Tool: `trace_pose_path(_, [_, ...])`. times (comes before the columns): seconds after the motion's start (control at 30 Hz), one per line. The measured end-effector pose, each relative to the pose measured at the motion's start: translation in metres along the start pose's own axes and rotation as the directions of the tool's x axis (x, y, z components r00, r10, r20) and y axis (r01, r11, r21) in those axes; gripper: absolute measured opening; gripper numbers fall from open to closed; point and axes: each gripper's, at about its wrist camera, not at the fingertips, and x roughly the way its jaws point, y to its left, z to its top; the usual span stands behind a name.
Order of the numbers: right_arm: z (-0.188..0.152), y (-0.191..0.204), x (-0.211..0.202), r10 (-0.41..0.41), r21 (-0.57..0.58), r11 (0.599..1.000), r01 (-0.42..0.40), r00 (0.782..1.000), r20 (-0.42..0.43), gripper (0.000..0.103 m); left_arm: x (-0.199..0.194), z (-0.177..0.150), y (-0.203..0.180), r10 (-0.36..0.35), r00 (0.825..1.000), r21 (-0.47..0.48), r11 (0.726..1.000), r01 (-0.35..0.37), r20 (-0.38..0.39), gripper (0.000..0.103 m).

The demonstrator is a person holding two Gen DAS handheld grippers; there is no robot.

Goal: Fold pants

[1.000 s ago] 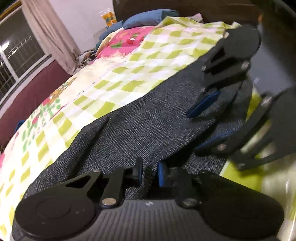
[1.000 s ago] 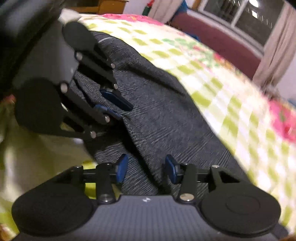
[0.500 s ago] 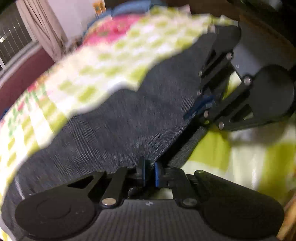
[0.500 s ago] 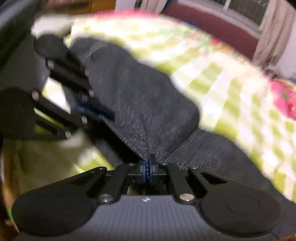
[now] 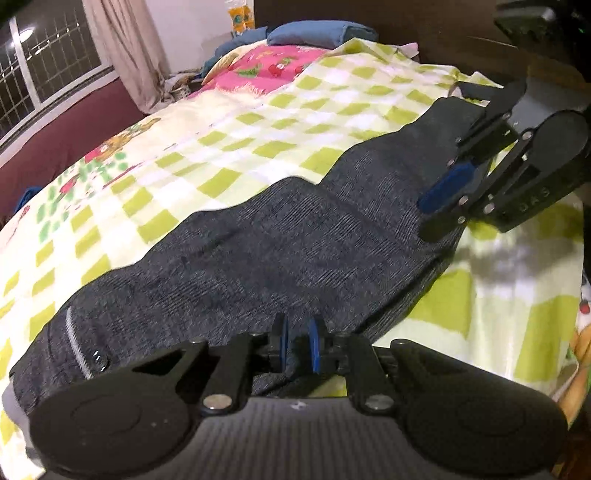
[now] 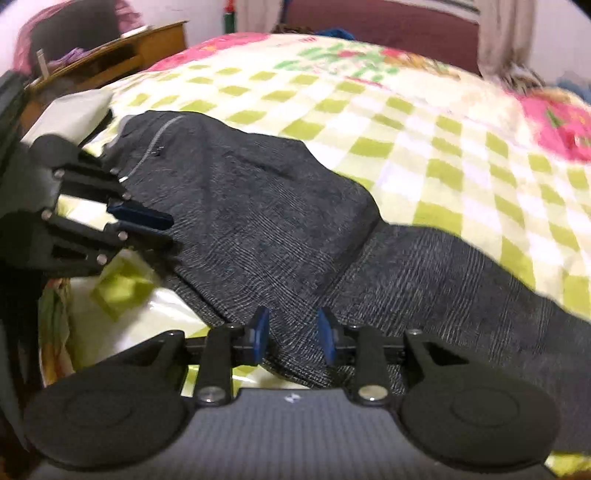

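Note:
Dark grey pants (image 5: 280, 251) lie flat on a green-and-white checked bedspread (image 5: 258, 122), folded lengthwise, with the pocket and rivets at the near left. They also show in the right wrist view (image 6: 266, 221). My left gripper (image 5: 297, 345) sits at the near edge of the pants, its blue pads slightly apart with fabric between them. My right gripper (image 6: 293, 339) is open over the pants' near edge. Each gripper shows in the other's view: the right one (image 5: 443, 195) and the left one (image 6: 147, 225).
Pink floral bedding (image 5: 280, 66) and blue pillows (image 5: 317, 31) lie at the head of the bed. A curtain (image 5: 125, 48) and window are at the left. A wooden desk (image 6: 110, 51) stands beyond the bed in the right wrist view.
Both grippers were shut on the pants' edge and carrying it half a second ago. Now the pants lie flat and both sets of jaws have parted.

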Motion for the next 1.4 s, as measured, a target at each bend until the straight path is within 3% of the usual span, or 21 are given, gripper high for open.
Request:
trace_pose_path(0.1, [-0.009,-0.009,-0.004,-0.042,0.048,0.998,0.043,0.999,-0.015,0.031,0.014,-0.002,-0.005,-0.025,0.998,0.015,1.000,0.025,-0.050,0.043])
trace_pose_path(0.17, [-0.018,-0.029,-0.004,-0.101,0.143,0.984,0.110,0.992,-0.071,0.034,0.022,-0.010,-0.009,-0.015,0.997,0.031,0.999,0.018,-0.081,0.043])
trace_pose_path(0.2, [-0.023,-0.044,-0.008,-0.113,0.224,0.966,0.130,0.990,-0.087,0.034,0.021,-0.011,-0.011,-0.011,0.997,0.038,0.999,0.014,-0.074,0.043])
trace_pose_path(0.3, [-0.044,-0.084,-0.040,-0.152,0.424,0.893,0.152,0.988,-0.032,0.034,0.015,-0.003,-0.013,-0.018,0.998,0.041,0.999,0.021,-0.067,0.043])
trace_pose_path(0.37, [-0.061,-0.109,-0.060,-0.248,0.521,0.827,0.213,0.969,-0.003,0.035,0.011,0.004,-0.018,-0.022,0.999,0.051,0.998,0.024,-0.035,0.043])
trace_pose_path(0.43, [-0.082,-0.137,-0.079,-0.365,0.623,0.728,0.284,0.931,0.002,0.036,0.015,0.016,-0.027,-0.022,1.000,0.067,0.997,0.022,-0.009,0.043])
trace_pose_path(0.53, [-0.114,-0.177,-0.098,-0.478,0.761,0.568,0.313,0.879,-0.005,0.038,0.033,0.036,-0.047,-0.044,0.999,0.105,0.994,0.042,0.010,0.043])
trace_pose_path(0.63, [-0.149,-0.215,-0.113,-0.500,0.891,0.409,0.197,0.865,0.037,0.038,0.049,0.053,-0.069,-0.084,0.996,0.130,0.988,0.082,0.012,0.043])
trace_pose_path(0.73, [-0.167,-0.240,-0.116,-0.552,0.940,0.311,0.142,0.832,0.057,0.036,0.062,0.065,-0.085,-0.113,0.994,0.154,0.982,0.110,0.009,0.043])
trace_pose_path(0.83, [-0.177,-0.260,-0.106,-0.549,0.970,0.225,0.091,0.834,0.050,0.036,0.069,0.075,-0.094,-0.127,0.992,0.171,0.977,0.125,0.002,0.043])
trace_pose_path(1.0, [-0.182,-0.275,-0.092,-0.576,0.981,0.195,0.024,0.812,0.095,0.038,0.078,0.084,-0.102,-0.130,0.992,0.180,0.975,0.128,-0.003,0.043])
trace_pose_path(1.17, [-0.178,-0.275,-0.098,-0.568,0.960,0.275,-0.054,0.796,0.208,0.040,0.081,0.086,-0.109,-0.125,0.992,0.202,0.971,0.124,-0.011,0.044])
trace_pose_path(1.23, [-0.179,-0.280,-0.095,-0.572,0.960,0.269,-0.082,0.788,0.228,0.040,0.082,0.086,-0.111,-0.120,0.993,0.203,0.972,0.121,-0.016,0.044])
trace_pose_path(1.33, [-0.180,-0.295,-0.084,-0.547,0.971,0.217,-0.104,0.811,0.209,0.038,0.081,0.087,-0.112,-0.116,0.993,0.209,0.971,0.117,-0.018,0.045])
trace_pose_path(1.4, [-0.175,-0.296,-0.087,-0.538,0.961,0.258,-0.103,0.811,0.232,0.040,0.081,0.086,-0.113,-0.113,0.993,0.215,0.970,0.114,-0.016,0.045])
